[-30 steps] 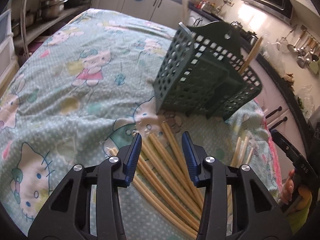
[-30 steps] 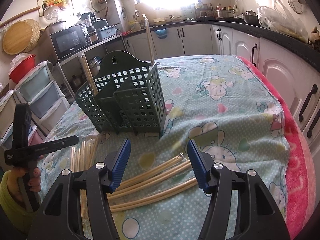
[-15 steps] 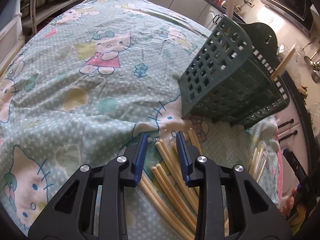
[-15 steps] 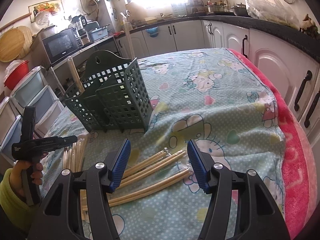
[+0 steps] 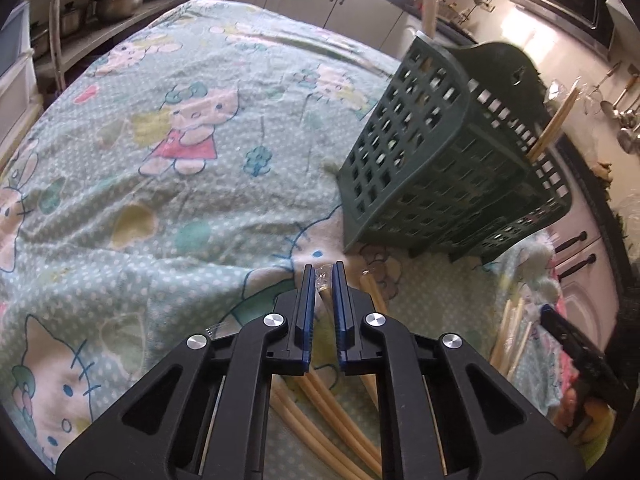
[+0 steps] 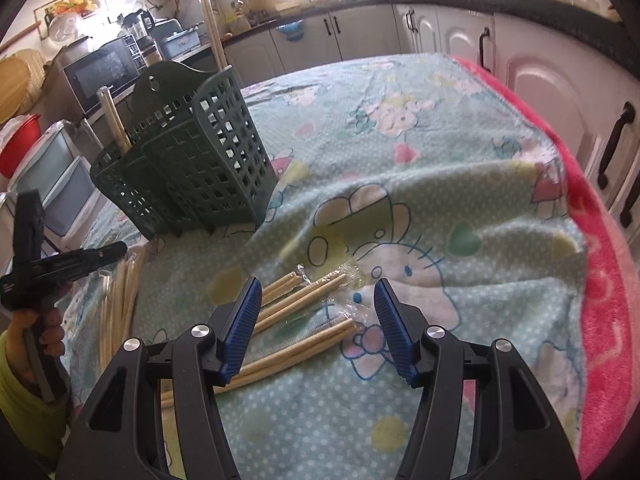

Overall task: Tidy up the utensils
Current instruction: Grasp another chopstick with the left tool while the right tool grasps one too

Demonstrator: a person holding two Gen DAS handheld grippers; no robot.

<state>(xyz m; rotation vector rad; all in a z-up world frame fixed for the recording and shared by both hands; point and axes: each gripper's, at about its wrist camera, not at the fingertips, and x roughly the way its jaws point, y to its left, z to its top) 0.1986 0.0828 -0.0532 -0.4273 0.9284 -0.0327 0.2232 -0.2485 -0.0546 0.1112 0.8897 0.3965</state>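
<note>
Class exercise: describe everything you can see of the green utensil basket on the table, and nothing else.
The green utensil basket looks like dark green moulded plastic with square-grid walls. It has side-by-side compartments and a taller arched back panel pierced by a hanging hole. It stands upright on short feet on the cartoon-print cloth. Pale sticks rise from an end compartment, and another stands at the opposite end. Loose sticks lie on the cloth near its base; contact is unclear. Neither gripper touches it.
</note>
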